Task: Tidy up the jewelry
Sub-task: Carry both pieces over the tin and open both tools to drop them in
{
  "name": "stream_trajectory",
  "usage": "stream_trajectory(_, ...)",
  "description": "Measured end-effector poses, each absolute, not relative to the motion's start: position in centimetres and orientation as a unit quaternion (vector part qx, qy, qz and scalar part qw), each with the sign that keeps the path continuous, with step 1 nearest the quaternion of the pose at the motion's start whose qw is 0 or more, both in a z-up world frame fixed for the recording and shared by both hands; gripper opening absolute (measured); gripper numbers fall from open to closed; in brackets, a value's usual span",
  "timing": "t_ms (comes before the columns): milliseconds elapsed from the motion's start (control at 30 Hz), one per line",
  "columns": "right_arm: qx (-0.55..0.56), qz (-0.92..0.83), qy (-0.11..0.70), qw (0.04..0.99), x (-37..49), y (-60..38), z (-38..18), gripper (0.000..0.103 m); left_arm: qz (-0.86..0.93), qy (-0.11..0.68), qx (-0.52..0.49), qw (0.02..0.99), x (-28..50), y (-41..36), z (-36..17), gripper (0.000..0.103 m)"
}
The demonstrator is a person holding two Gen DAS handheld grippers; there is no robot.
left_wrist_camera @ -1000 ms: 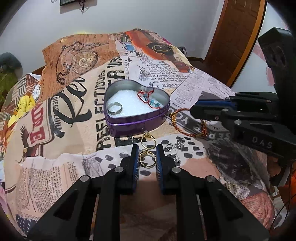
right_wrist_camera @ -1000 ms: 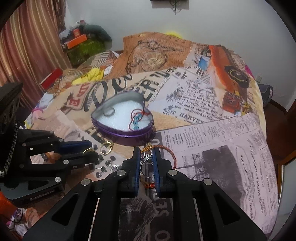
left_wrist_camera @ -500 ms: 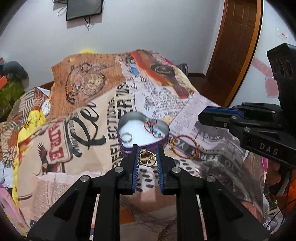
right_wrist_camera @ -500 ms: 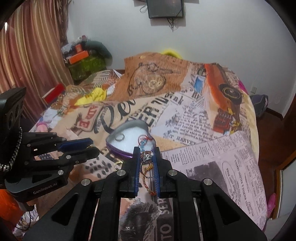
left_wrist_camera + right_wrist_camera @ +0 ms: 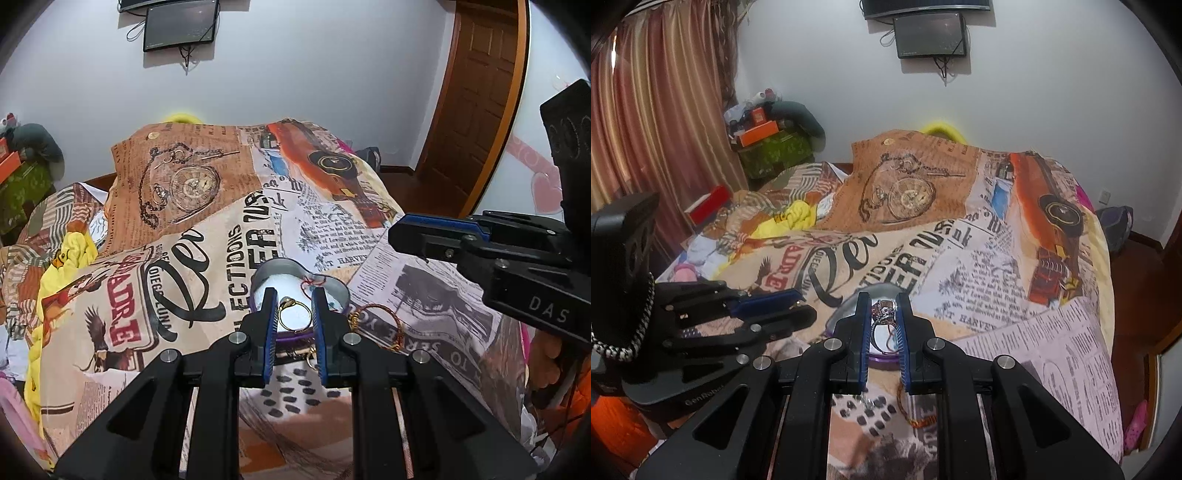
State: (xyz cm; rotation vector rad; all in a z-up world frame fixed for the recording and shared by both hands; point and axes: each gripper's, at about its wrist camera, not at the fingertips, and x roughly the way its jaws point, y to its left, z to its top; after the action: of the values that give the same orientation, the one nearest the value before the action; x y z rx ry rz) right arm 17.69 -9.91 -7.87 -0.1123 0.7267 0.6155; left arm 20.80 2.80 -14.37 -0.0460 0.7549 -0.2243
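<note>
newsprint-patterned bedspread (image 5: 207, 236) fills my view under both tongs. my left gripper (image 5: 294, 314) pinches a gold ring (image 5: 293, 314) over the heart-shaped tin (image 5: 266, 271); my right gripper (image 5: 883, 325) pinches a silver ring (image 5: 884, 312), its fingers hiding most of the tin. a red bracelet (image 5: 376, 325) lies right of the left fingers.

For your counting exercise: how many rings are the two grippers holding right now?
2. A gold ring sits clamped in the left gripper; a silver jewelled ring sits clamped in the right gripper. The fingers may hide others.
</note>
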Motion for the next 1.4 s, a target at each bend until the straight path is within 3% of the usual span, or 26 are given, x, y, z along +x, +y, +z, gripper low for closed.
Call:
stream_trajectory(800, -0.058, 0.327, 0.419, 0.845, 22.6, -7.1, -13.3, 0.012, -0.106, 0.426, -0.042, 0.898, 25.3, 3.0, -19.4, 0.017)
stream_trajectory(1400, -0.064, 0.326, 0.429, 0.84, 22.9, -6.9, -13.4, 0.013, -0.102, 0.427, -0.04, 0.898, 25.0, 2.9, -18.8, 0.017)
